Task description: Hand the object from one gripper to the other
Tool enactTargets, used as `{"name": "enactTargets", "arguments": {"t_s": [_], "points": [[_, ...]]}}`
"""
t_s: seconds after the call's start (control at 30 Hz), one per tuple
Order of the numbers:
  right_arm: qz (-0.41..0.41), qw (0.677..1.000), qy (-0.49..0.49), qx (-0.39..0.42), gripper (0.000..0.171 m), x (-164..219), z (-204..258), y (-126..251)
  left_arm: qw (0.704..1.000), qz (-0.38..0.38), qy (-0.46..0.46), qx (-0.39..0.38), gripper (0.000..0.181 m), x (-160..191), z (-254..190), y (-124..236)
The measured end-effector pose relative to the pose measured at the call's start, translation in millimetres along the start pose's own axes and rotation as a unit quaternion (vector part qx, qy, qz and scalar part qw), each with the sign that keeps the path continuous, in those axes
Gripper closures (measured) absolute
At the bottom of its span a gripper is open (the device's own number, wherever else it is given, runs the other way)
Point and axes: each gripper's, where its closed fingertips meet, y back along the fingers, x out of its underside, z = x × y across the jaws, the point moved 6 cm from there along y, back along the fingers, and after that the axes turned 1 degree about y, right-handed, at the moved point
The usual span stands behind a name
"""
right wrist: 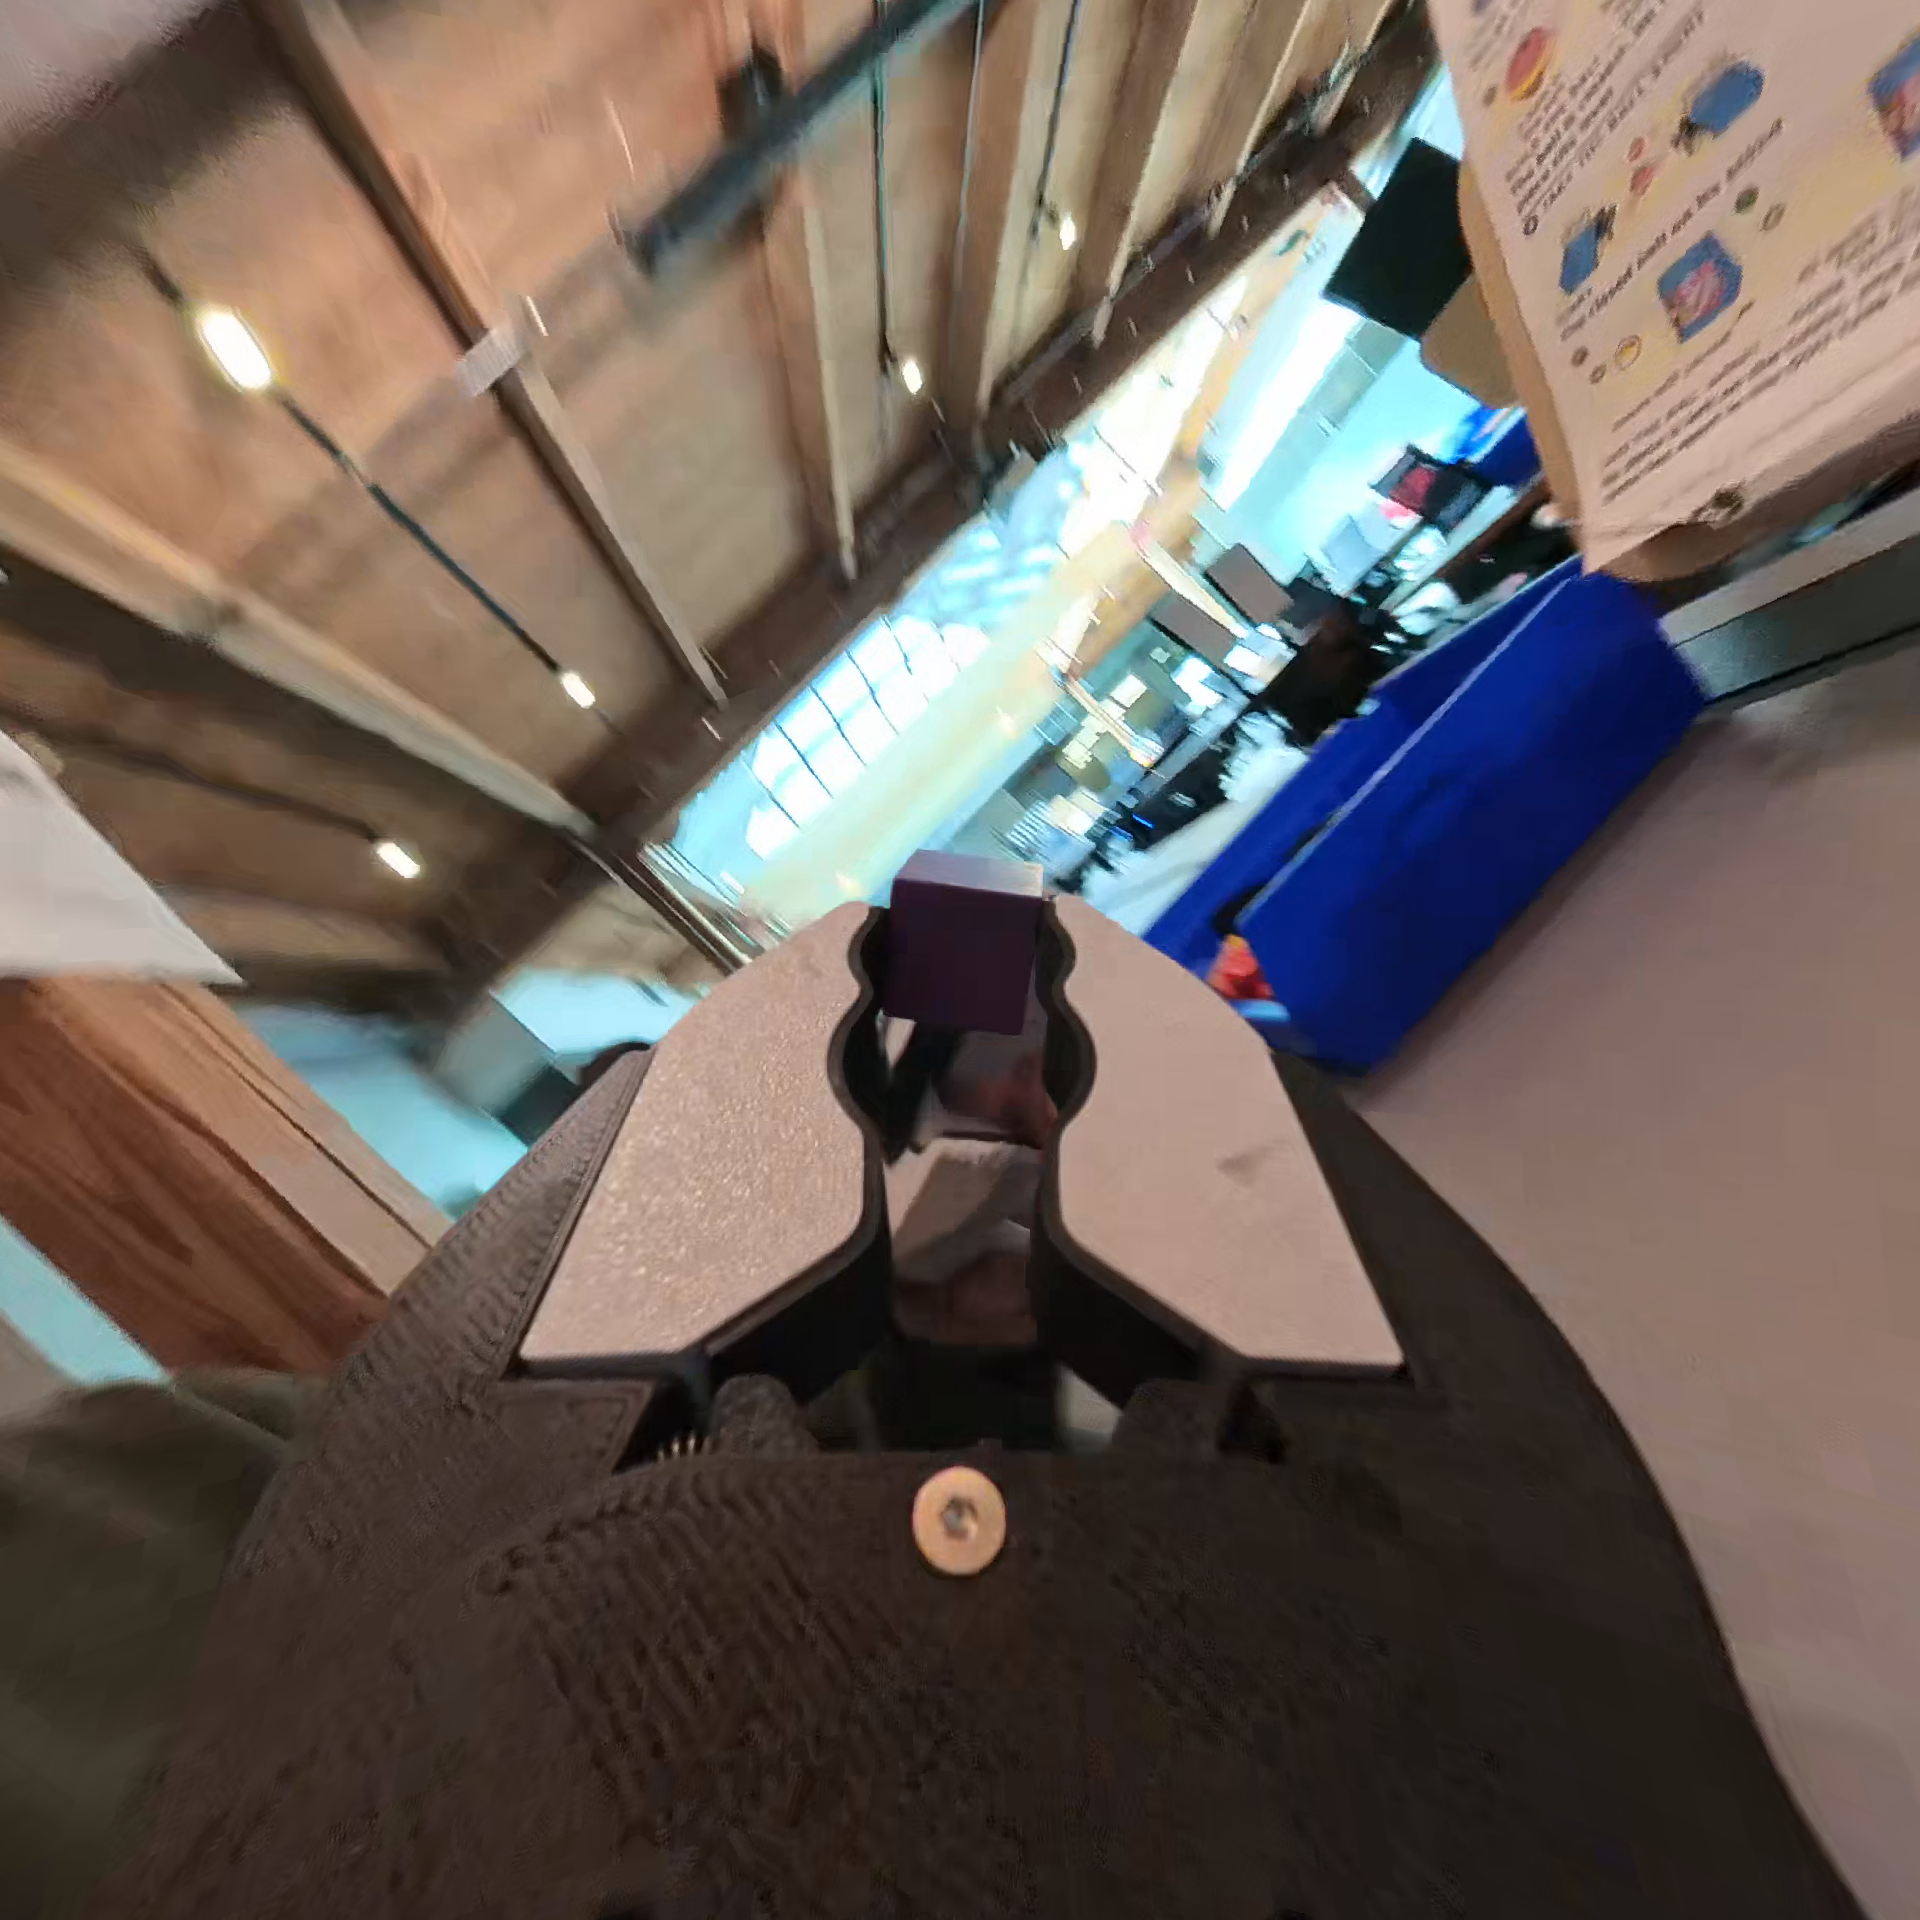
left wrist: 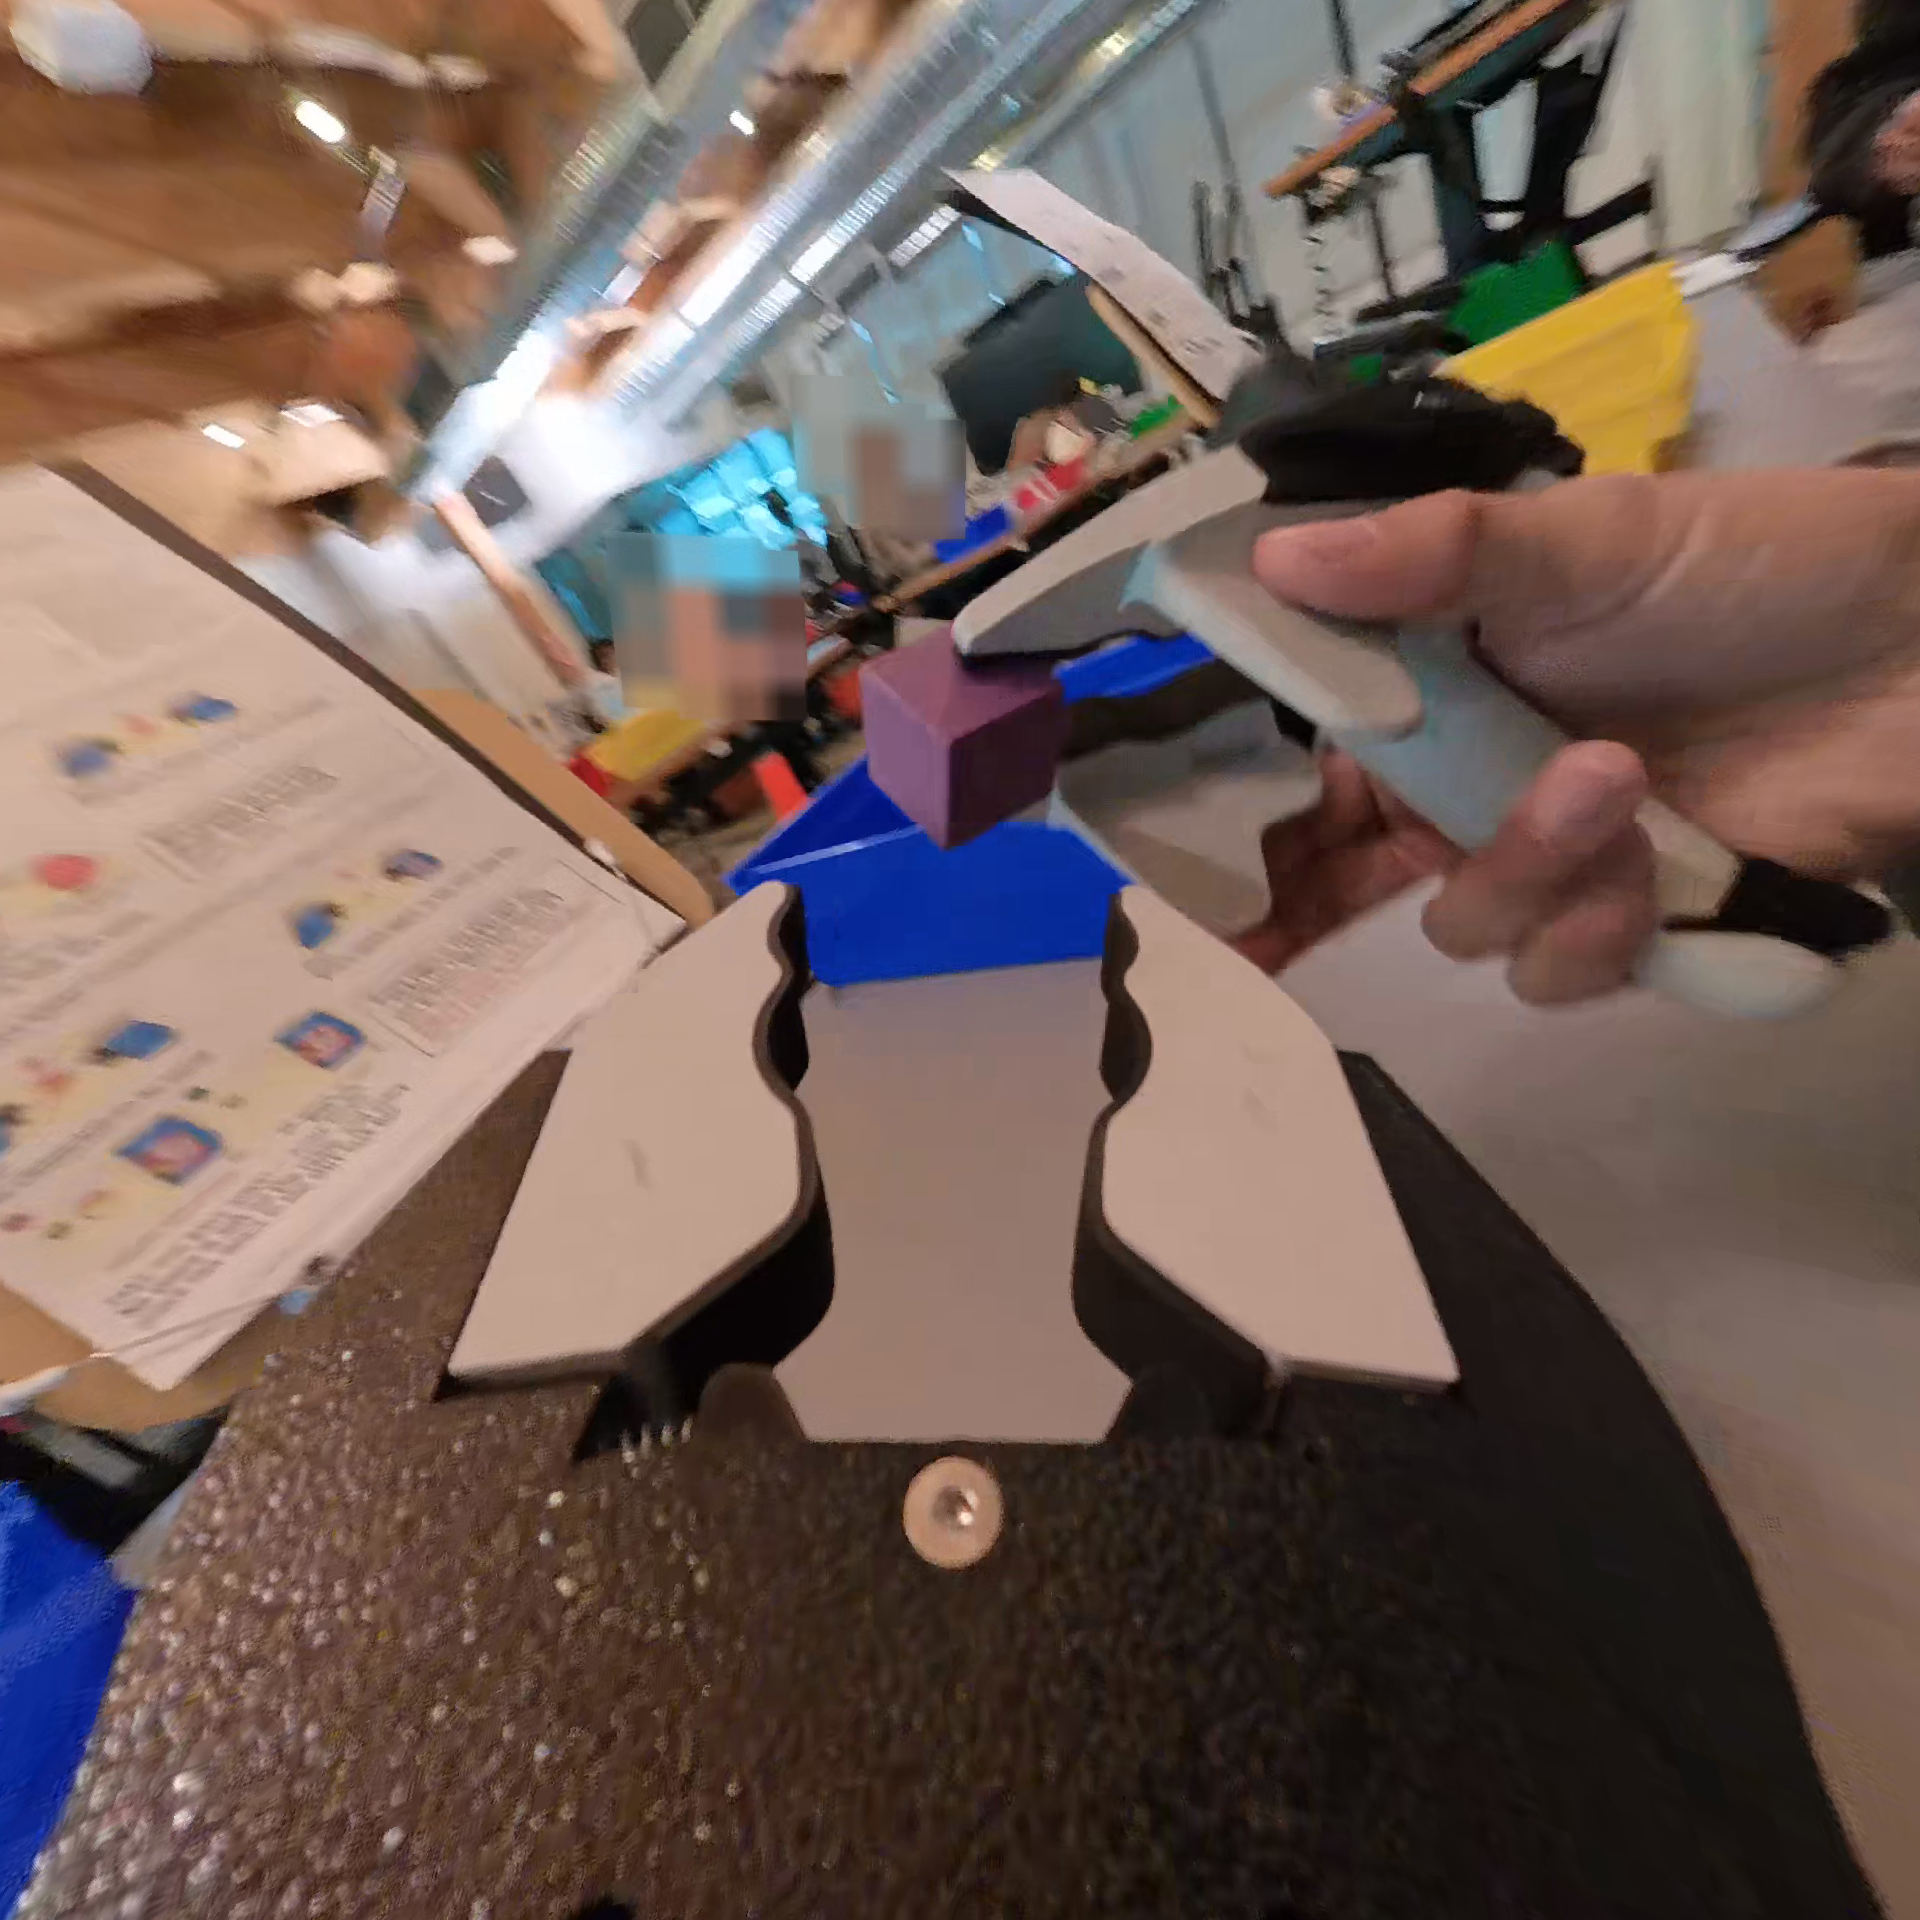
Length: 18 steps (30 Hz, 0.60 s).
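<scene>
A purple cube (left wrist: 956, 743) hangs in the air, pinched at the tips of my right gripper (left wrist: 1023, 717), which a hand holds and which reaches in from the right in the left wrist view. In the right wrist view the same cube (right wrist: 961, 961) sits between the fingertips of my right gripper (right wrist: 961, 951), jaws shut on it. My left gripper (left wrist: 951, 940) is open and empty. It sits just below and short of the cube, with a gap between them.
A blue bin (left wrist: 935, 894) stands on the pale table beyond my left gripper and shows in the right wrist view (right wrist: 1455, 831). A cardboard board with a printed sheet (left wrist: 239, 914) stands at left. A yellow bin (left wrist: 1579, 364) is farther back right. Both grippers' tips are close together, under 4 cm apart.
</scene>
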Motion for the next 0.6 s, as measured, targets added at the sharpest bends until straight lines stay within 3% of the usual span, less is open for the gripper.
{"name": "enactTargets", "arguments": {"t_s": [0.13, 0.23, 0.33, 0.5, 0.6], "points": [[-0.055, 0.989, -0.128, -0.055, 0.144, 14.2, -4.9, -6.8, 0.993, -0.036, -0.069, -0.089, 0.135, -13.4, -14.5, -3.7], [-0.050, 0.983, -0.154, -0.084, 0.143, 24.3, 0.7, -14.2, 0.984, -0.027, -0.100, -0.147, 0.144, -14.5, -11.9, -1.6], [-0.054, 0.983, -0.149, -0.090, 0.144, 25.2, 5.7, -16.2, 0.984, -0.048, -0.075, -0.155, 0.154, -17.2, -7.7, 3.8], [-0.005, 0.994, -0.069, -0.085, 0.142, 19.5, 6.5, -12.2, 0.993, -0.040, -0.062, -0.093, 0.154, -19.2, -3.1, 5.3], [0.060, 0.993, 0.082, -0.063, 0.122, 10.9, 8.2, -4.3, 0.999, -0.020, 0.029, -0.014, 0.154, -20.8, 7.2, 8.7]]}}
